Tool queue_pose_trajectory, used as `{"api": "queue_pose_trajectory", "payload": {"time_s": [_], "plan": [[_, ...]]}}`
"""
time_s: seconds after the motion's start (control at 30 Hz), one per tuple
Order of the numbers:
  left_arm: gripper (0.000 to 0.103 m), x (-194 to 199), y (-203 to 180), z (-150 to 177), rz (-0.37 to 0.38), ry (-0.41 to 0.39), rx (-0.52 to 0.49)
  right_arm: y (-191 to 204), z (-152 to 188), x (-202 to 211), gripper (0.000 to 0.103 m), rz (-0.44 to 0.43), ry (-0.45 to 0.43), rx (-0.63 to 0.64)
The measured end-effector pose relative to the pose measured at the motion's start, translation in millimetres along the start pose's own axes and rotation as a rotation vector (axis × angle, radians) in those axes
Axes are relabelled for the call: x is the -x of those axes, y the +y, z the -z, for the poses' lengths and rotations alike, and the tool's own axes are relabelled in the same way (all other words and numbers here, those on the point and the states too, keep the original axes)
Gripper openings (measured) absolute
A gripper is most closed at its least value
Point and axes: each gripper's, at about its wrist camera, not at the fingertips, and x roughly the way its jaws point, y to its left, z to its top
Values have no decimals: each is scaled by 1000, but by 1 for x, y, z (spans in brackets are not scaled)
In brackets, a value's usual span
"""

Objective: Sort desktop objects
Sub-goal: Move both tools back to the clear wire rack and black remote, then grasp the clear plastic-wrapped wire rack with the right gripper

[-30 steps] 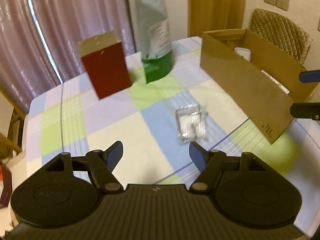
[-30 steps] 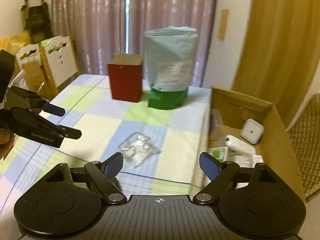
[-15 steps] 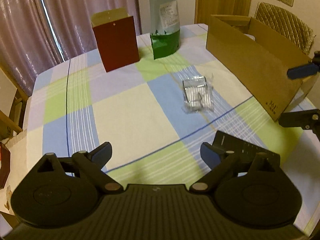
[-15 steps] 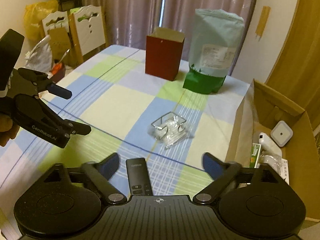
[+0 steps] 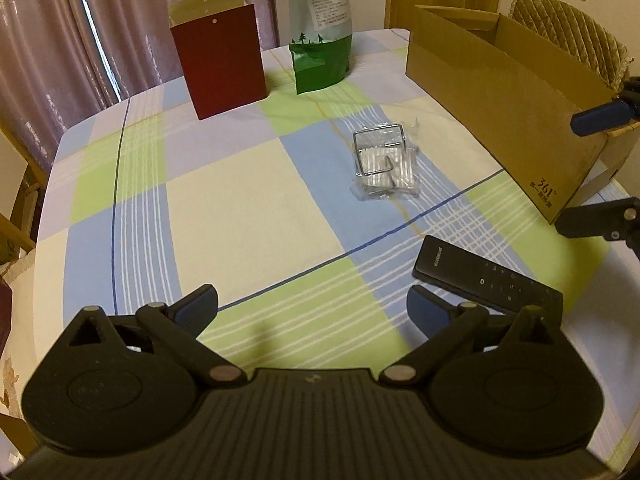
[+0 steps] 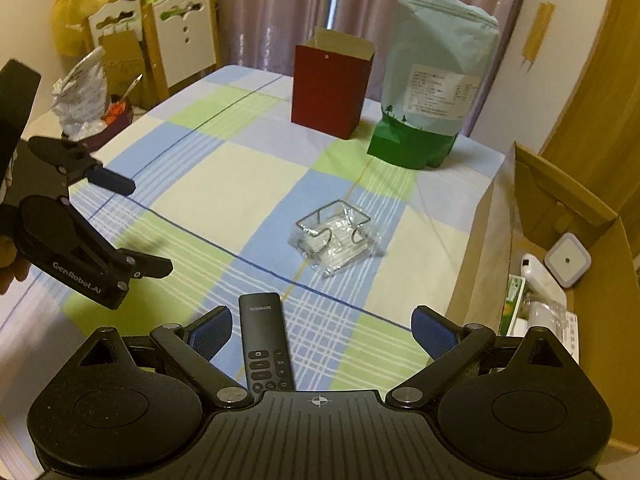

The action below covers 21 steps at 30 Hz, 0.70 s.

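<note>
Box (image 6: 592, 280) already holds a few bits; remote (image 6: 266, 340) and wire-rack packet (image 6: 334, 238) remain on the bench (image 5: 224, 208). Both tongs (image 5: 312, 304) (image 6: 322, 326) spread, empty.

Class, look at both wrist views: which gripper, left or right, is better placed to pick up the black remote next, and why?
Probably the right gripper. The remote lies lengthwise between its open fingers, though nearer its left one, with the cardboard box alongside. The left gripper, also open, has it off beyond its right finger.
</note>
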Motion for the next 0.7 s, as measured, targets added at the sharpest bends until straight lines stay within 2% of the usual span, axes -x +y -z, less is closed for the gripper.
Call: {"api": "queue_pose_trajectory", "payload": {"time_s": [0.23,0.4,0.5,0.53,0.7], "plan": [[99,-4,1,-5,3,-14,27,-11,-19,-17,98,-51,22,77],[99,-9,5,-9,-15,-23,56,-16,-39,-37,98,-98,44,179],[99,-13,8,-11,-32,-28,75,-21,-54,-54,99,-114,59,231],[99,-14,9,-11,-37,-29,82,-23,-59,-61,103,-119,63,243],[99,-21,15,-11,-49,-24,135,-34,-81,-99,103,-169,100,285]]}}
